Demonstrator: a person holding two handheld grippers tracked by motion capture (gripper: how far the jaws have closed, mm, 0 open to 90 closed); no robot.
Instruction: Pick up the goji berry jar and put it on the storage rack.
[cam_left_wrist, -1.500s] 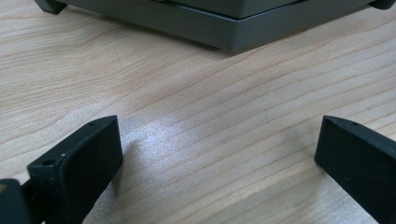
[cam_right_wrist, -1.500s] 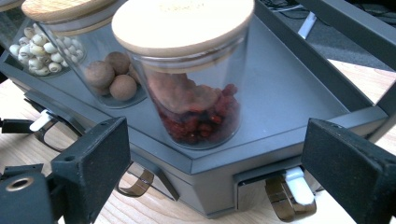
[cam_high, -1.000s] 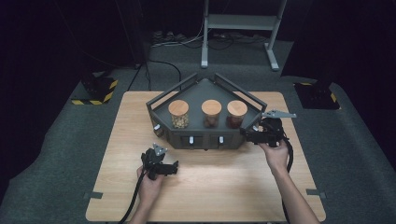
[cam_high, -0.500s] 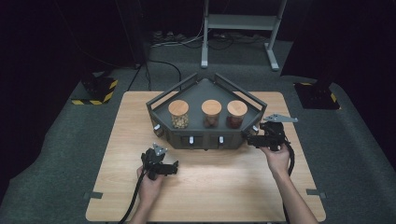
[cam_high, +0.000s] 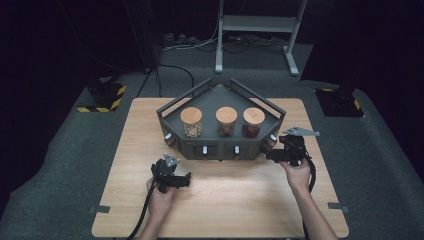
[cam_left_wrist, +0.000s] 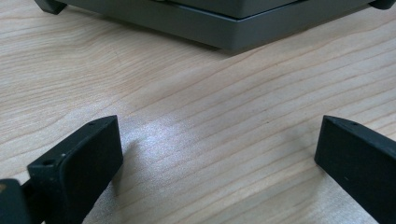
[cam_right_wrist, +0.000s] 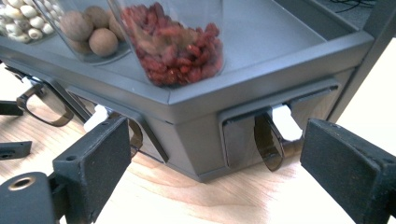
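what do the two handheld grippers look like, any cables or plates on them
Both are black. The left gripper carries a small grey three-cornered plate on top and trails a black cable down along the forearm. The right gripper bears a larger grey plate and a black cable looping beside the wrist. Their jaws are blocky, matt black, with small screw holes. No sleeves show on the forearms.

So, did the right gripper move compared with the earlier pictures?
Yes. In the high view the right gripper has come down the picture, toward the person, from beside the rack's right rim to its front right corner. Its jaws stand open.
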